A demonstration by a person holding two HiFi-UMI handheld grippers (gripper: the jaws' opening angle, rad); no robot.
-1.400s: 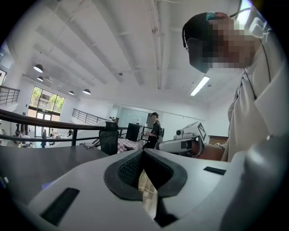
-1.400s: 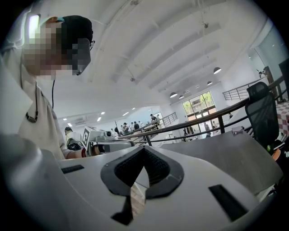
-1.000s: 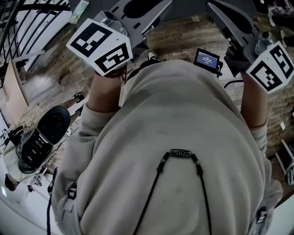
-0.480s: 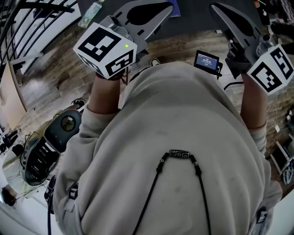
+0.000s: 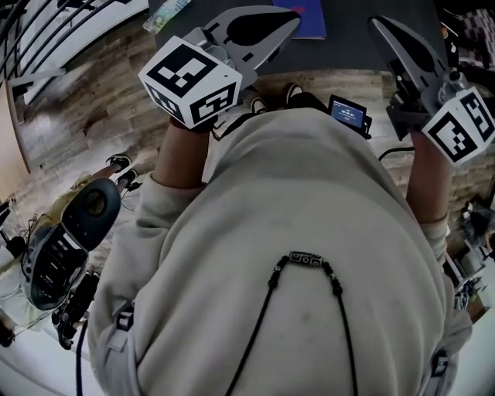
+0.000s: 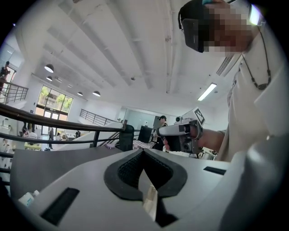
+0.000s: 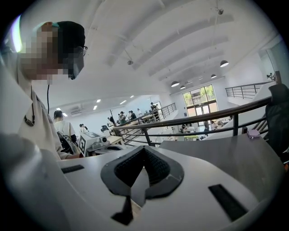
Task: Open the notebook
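Notebook [image 5: 308, 15] just past left claw [image 5: 289, 24] | left claw together, empty | right claw [image 5: 381, 28] together, empty

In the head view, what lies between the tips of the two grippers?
In the head view, the blue notebook lies on the dark table between the left gripper and the right gripper, close beside the left one.

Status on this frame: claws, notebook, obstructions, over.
Left claw and right claw shut, empty, held at chest height. Blue notebook looks closed on table ahead, untouched. Nothing blocking.
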